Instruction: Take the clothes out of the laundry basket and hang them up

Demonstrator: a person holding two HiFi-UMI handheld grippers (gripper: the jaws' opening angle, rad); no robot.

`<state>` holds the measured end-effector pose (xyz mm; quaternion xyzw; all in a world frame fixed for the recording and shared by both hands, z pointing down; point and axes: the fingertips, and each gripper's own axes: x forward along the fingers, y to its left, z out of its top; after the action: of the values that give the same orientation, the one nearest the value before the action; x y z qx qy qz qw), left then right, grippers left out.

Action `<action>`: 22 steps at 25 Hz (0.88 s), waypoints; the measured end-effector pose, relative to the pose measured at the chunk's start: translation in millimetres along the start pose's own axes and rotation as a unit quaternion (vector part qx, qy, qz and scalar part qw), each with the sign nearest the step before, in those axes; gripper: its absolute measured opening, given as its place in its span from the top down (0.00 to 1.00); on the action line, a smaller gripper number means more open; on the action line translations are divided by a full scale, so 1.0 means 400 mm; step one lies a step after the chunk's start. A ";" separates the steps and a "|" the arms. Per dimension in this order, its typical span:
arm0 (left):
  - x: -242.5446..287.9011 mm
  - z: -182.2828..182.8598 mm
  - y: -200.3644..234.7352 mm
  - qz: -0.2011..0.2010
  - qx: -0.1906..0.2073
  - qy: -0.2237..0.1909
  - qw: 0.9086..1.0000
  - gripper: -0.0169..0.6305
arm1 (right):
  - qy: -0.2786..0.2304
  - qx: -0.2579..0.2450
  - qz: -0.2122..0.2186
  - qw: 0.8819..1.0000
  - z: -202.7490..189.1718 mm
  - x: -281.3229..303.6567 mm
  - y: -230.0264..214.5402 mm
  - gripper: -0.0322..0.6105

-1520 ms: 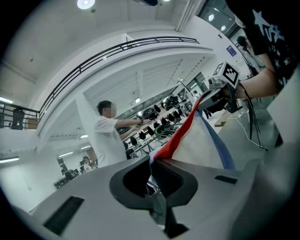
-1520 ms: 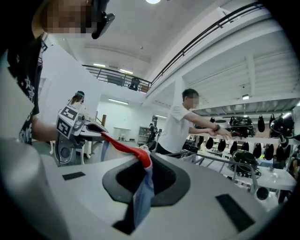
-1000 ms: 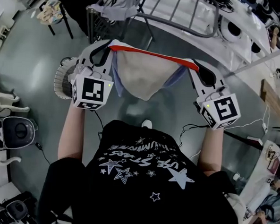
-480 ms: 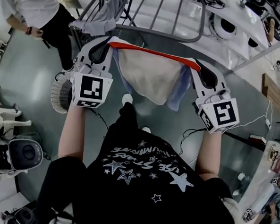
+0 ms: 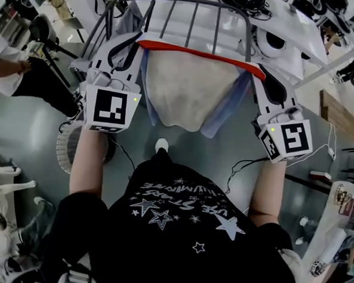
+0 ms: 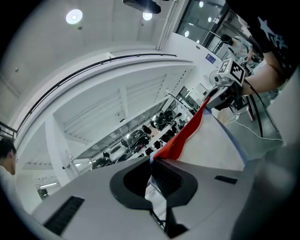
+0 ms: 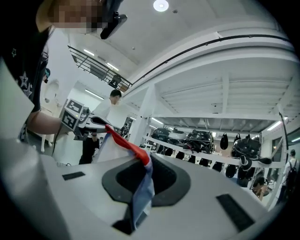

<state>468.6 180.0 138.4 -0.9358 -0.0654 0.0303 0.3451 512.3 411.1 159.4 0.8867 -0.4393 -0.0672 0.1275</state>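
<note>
The left gripper and right gripper are each pinching a top corner of the red-edged garment, stretching it just before the drying rack. Draping it over a bar is remaining.

Black star-printed T-shirt; pale grey left tool and right tool.

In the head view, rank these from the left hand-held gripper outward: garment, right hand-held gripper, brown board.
1. The garment, gripped by the left hand-held gripper.
2. The right hand-held gripper, holding its other end.
3. The brown board, far right edge.
</note>
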 end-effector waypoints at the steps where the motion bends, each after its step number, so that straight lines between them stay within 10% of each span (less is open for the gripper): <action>1: 0.028 -0.007 0.021 -0.003 0.000 -0.004 1.000 0.93 | 0.002 -0.002 -0.007 1.000 0.003 0.031 -0.017 0.90; 22: 0.459 -0.268 0.143 -0.085 -0.018 -0.006 0.996 0.93 | 0.058 0.061 -0.088 0.993 -0.123 0.424 -0.223 0.90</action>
<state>667.0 94.4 180.8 -0.9326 -0.1467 0.0050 0.3296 694.2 336.3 180.0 0.9305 -0.3545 0.0000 0.0919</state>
